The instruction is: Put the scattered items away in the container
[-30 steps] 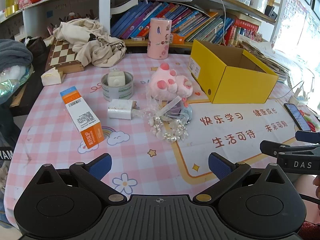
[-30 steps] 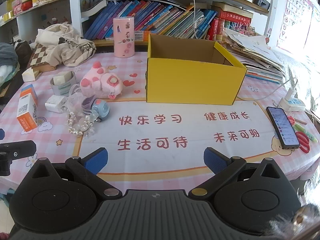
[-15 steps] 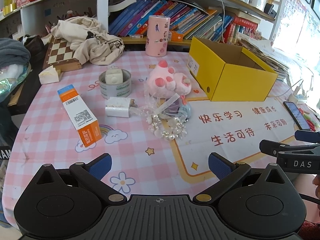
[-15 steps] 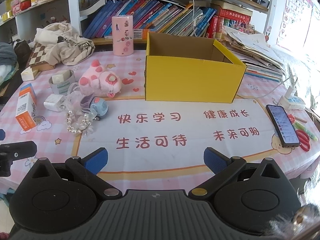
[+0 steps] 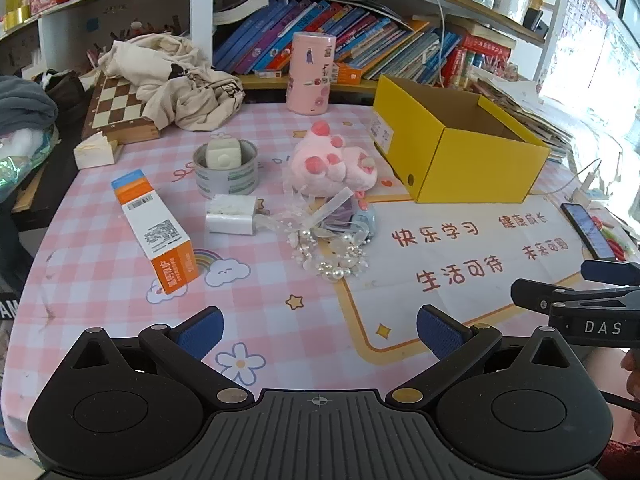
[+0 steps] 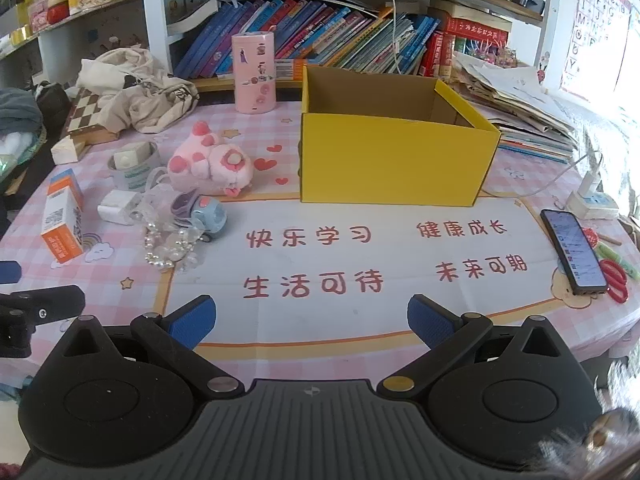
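left gripper (image 5: 320, 330) nearer clutter, fingers (image 5: 200, 330) apart

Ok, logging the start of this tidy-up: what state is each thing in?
Yellow box: open, nothing visible inside.
Left gripper: open, holding nothing.
Right gripper: open, holding nothing.
Orange carton: lying flat.
Tape roll: flat, white block inside.
Plush: on the table.
Phone: screen lit.

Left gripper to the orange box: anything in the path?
Nothing visible. The left gripper is open, with bare tablecloth between it and the orange box. The charger and pearls lie off to the right.
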`<state>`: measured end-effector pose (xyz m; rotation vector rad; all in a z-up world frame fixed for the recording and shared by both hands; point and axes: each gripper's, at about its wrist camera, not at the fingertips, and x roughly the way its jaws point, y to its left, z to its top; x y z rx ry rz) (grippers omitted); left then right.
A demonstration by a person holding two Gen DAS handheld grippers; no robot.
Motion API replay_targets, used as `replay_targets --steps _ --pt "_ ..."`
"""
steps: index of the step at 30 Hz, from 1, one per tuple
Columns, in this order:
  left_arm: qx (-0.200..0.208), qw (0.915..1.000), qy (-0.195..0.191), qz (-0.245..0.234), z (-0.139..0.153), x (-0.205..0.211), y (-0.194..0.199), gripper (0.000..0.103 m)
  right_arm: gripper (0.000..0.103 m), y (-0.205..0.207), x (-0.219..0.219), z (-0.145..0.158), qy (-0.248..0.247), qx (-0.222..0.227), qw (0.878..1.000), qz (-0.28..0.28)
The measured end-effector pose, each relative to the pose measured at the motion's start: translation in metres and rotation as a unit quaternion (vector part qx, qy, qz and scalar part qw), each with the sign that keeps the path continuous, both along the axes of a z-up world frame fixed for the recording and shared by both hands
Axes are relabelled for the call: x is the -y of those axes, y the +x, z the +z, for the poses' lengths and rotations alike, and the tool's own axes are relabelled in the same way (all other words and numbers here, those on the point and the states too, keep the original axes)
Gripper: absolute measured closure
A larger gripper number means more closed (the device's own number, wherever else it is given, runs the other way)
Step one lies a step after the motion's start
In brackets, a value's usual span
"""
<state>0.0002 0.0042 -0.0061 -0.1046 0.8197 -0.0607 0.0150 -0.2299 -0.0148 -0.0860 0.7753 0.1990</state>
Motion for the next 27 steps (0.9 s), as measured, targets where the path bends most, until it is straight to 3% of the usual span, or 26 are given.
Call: replay_targets --steps 16,27 --pt "0.009 0.9998 -0.014 -0.013 0.002 0.001 0.004 0.000 0.000 0.000 -0.003 0.005 0.014 0.002 1.000 0.017" --pt "-0.004 0.9990 -0.023 0.039 -0.002 -0.016 0.013 0.000 0.000 0.024 -0.025 -0.001 0.005 -0.018 0.997 0.073"
